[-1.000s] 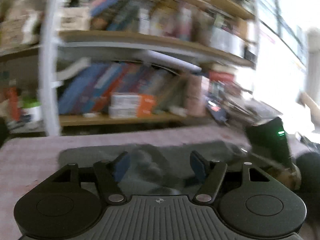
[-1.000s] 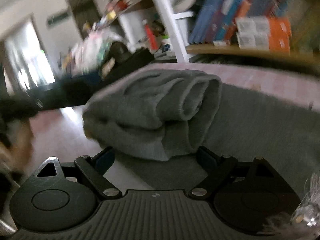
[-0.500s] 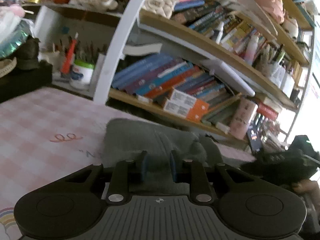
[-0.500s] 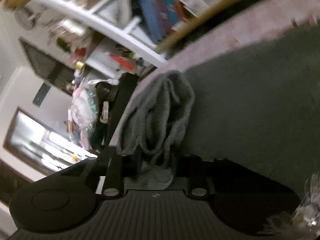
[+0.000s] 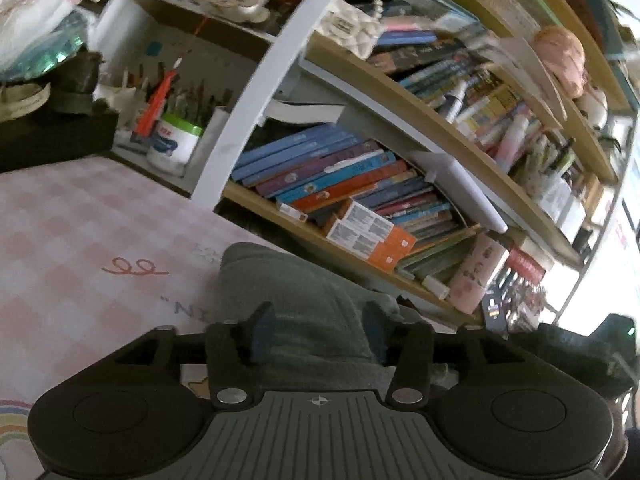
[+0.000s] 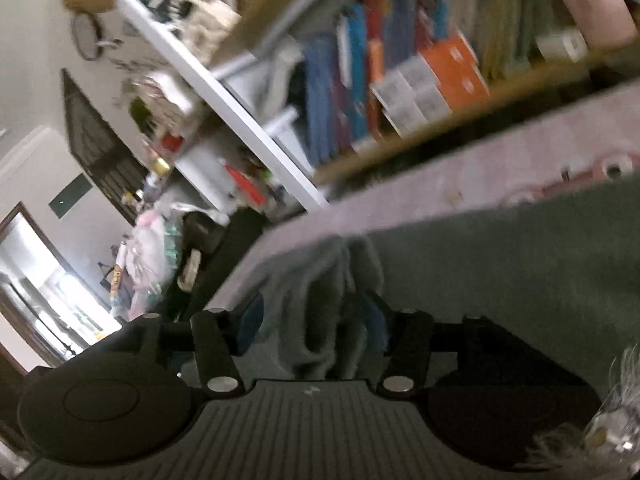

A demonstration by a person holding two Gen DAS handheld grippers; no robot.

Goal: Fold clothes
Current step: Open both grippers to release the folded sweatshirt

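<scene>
A grey sweatshirt (image 5: 296,292) lies on a pink checked tablecloth (image 5: 80,240). My left gripper (image 5: 316,330) hovers low over its near folded edge. Its jaws are opening, and the cloth lies between the blue pads without being pinched. In the right wrist view the same grey garment (image 6: 500,272) spreads to the right, and a bunched fold (image 6: 320,280) of it hangs between the fingers of my right gripper (image 6: 314,320). Those jaws are opening too, and the left pad stands clear of the fold.
A bookshelf (image 5: 360,184) packed with books and boxes stands right behind the table. A white shelf post (image 5: 248,120) and a tub of pens (image 5: 172,144) sit at the back left. A dark device with a green light (image 5: 616,332) is at the right edge.
Both grippers closed narrow on the grey cloth half a second ago and have since widened. The left view rolled and settled low over the garment; the right view tilted further and lifted slightly.
</scene>
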